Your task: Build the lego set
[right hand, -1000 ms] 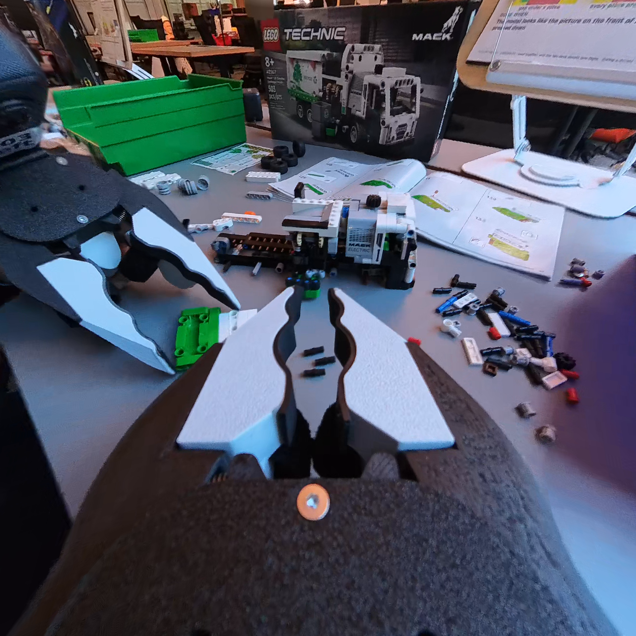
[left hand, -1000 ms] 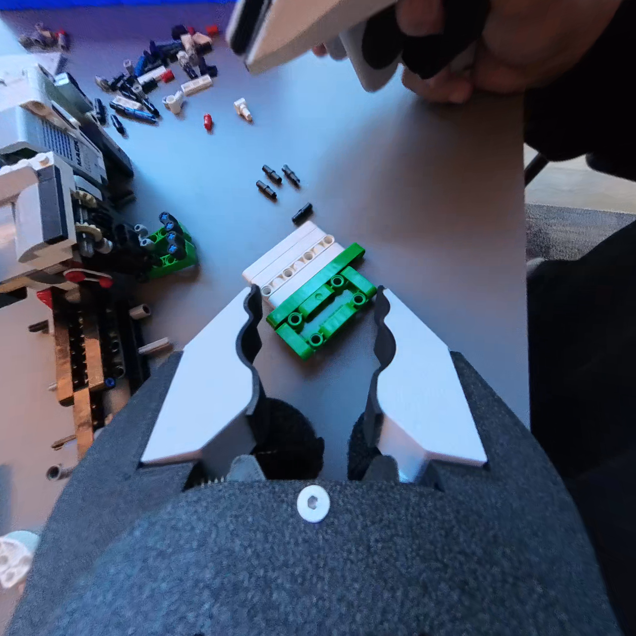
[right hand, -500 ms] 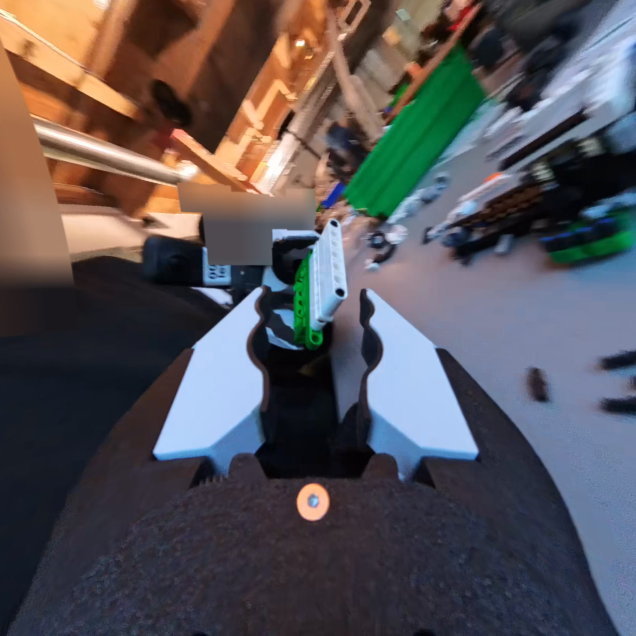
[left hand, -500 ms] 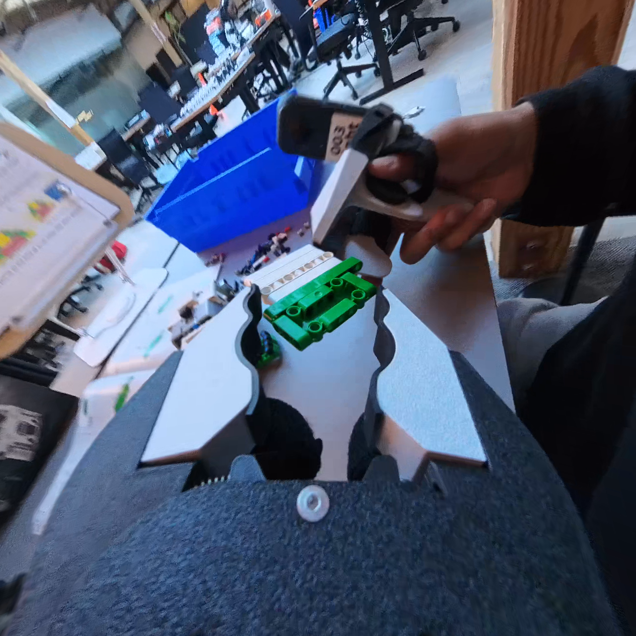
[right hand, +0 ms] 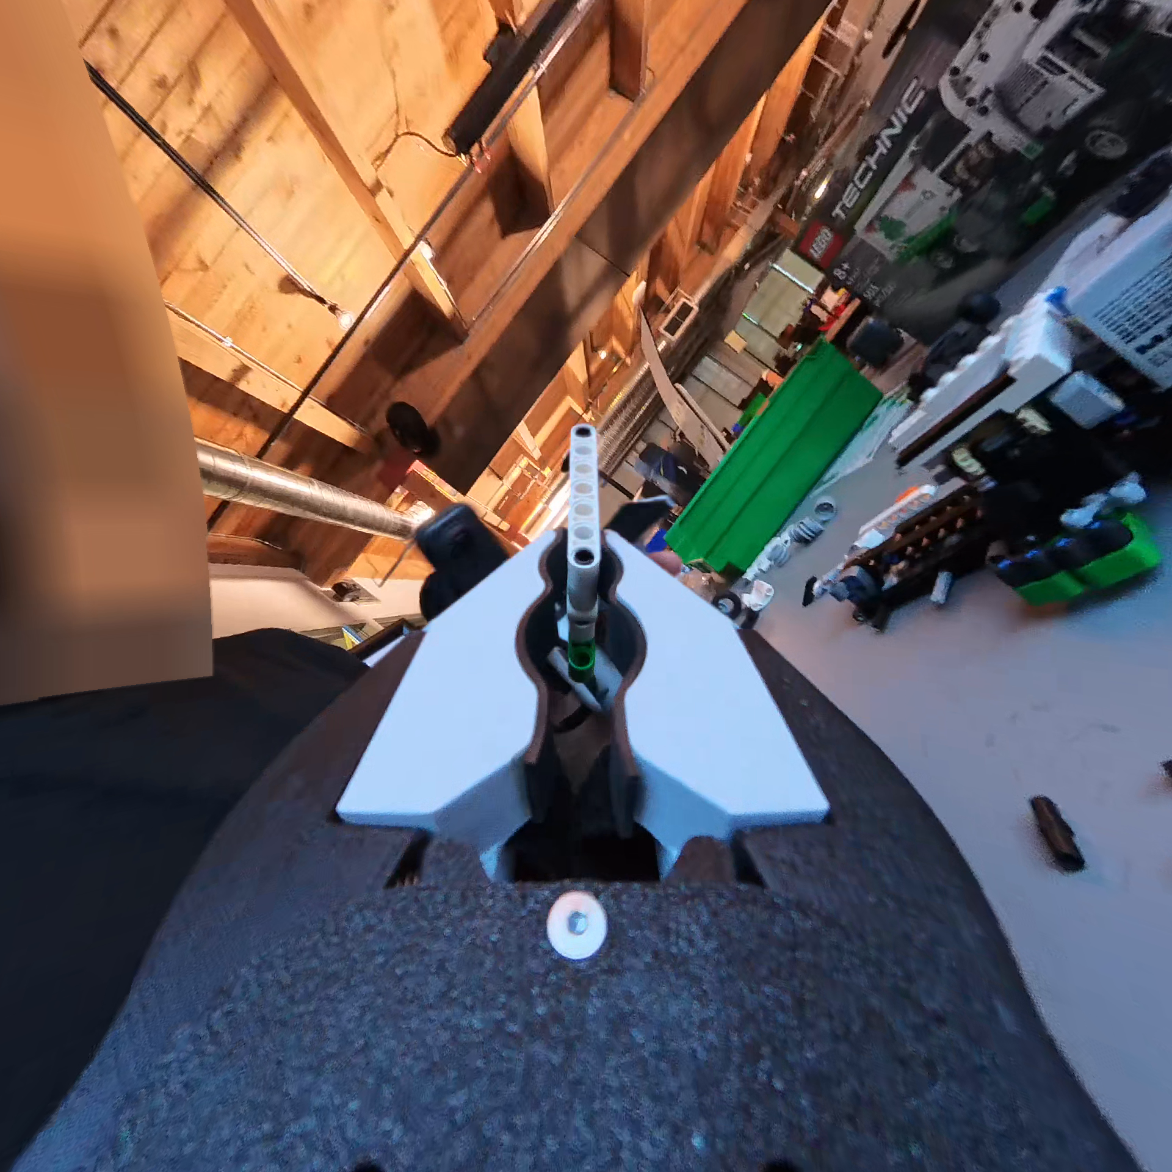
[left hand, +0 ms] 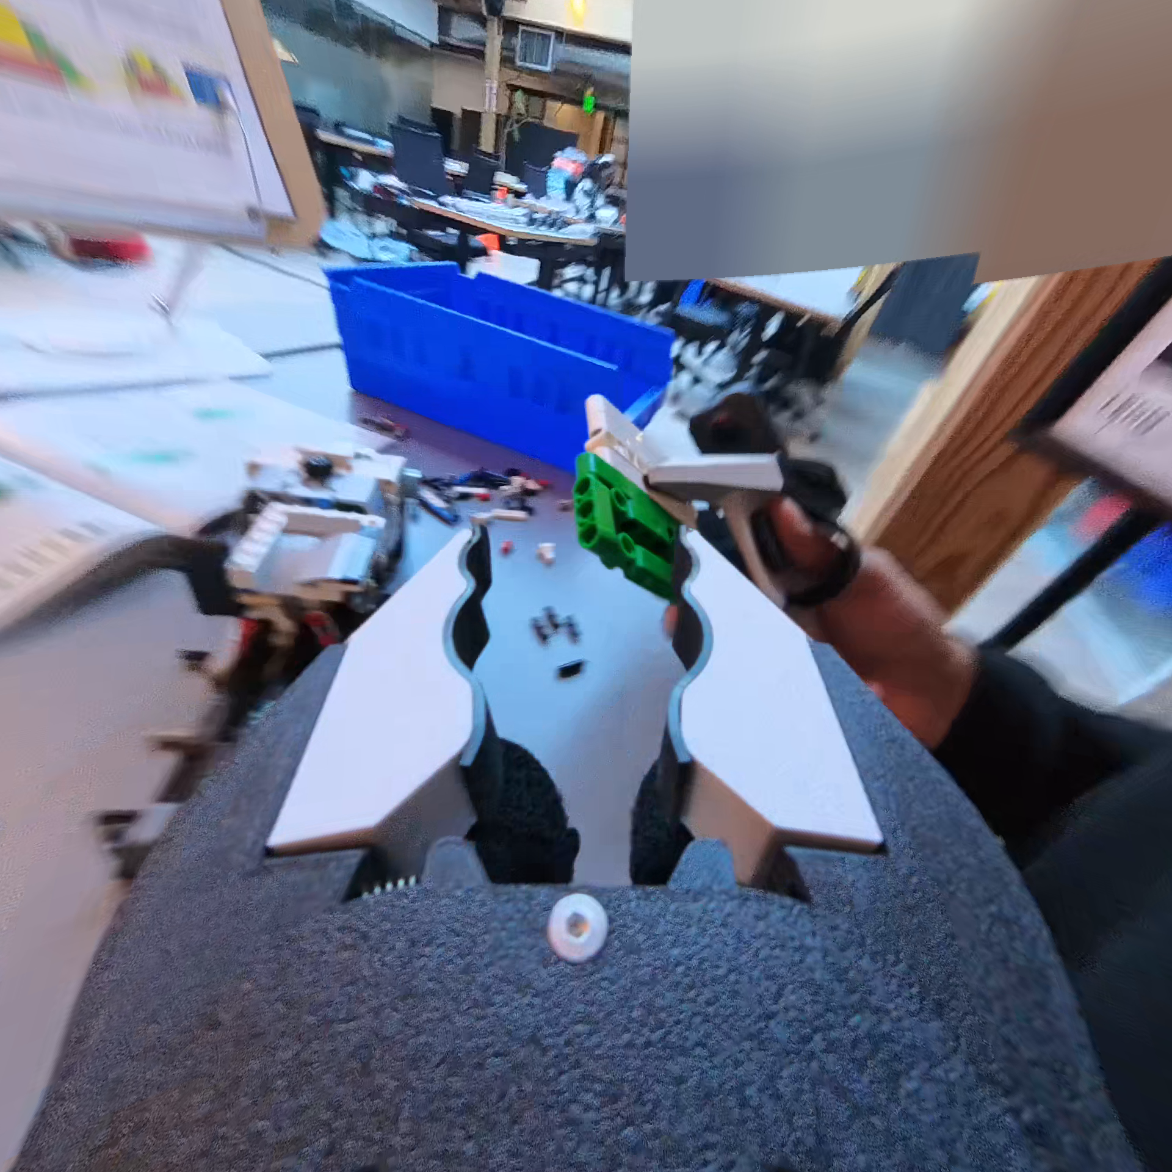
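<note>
The left claw (left hand: 577,558) is spread wide and holds nothing, hanging above the grey surface (left hand: 571,716). The right claw (right hand: 580,558) is clamped on a green-and-white brick panel (right hand: 582,507), lifted off the surface with its white holed beam pointing away. A printed box (right hand: 951,177) and half-built truck (left hand: 317,520) sit behind; lettering left unread.

The right gripper (right hand: 580,580) is squeezed tight on a white and green lego piece (right hand: 582,507). The white bar sticks up past the tips. Far right on the grey worktop (right hand: 951,729) are a half-built truck (right hand: 1040,412), a green bin (right hand: 780,469) and a small black peg (right hand: 1056,840).
</note>
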The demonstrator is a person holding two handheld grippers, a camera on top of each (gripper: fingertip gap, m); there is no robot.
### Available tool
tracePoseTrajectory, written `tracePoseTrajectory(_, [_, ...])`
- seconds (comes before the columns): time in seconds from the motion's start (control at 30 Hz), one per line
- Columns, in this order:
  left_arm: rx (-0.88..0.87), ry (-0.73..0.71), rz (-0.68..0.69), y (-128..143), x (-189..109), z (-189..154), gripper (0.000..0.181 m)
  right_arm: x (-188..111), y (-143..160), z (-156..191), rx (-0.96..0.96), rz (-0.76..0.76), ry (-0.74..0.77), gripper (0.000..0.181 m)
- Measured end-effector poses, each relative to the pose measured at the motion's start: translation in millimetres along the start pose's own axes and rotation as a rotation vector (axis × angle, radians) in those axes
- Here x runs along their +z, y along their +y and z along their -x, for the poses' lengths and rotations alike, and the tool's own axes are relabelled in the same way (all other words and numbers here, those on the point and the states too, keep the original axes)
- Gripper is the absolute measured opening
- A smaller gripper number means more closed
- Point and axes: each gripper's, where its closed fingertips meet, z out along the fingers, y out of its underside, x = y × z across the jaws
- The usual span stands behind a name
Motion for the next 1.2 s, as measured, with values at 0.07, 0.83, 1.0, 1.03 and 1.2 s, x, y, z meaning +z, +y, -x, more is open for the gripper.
tracePoseTrajectory(0.07, [-0.231, 0.095, -0.048, -4.1, 3.9, -0.5, 0.054, 4.5, 2.9, 4.3, -0.017, -0.020, -0.025, 0.006])
tracePoseTrajectory(0.83, [-0.662, 0.428, -0.117, -6.4, 2.4, -9.5, 0.006, 10.5, 20.3, -6.4, -0.087, 0.066, 0.054, 0.006])
tracePoseTrajectory(1.0, [-0.673, 0.414, -0.189, -13.4, -2.2, -6.5, 0.008, 14.4, 15.5, -3.0, -0.045, -0.034, 0.028, 0.006])
tracePoseTrajectory(1.03, [-0.685, 0.408, -0.196, -13.2, -2.4, -5.4, 0.006, 15.2, 15.9, -2.8, -0.030, -0.047, 0.020, 0.006])
tracePoseTrajectory(1.2, [-0.700, 0.398, -0.228, -13.1, -4.6, -4.0, 0.006, 16.7, 18.8, -3.4, -0.082, -0.037, 0.051, 0.006])
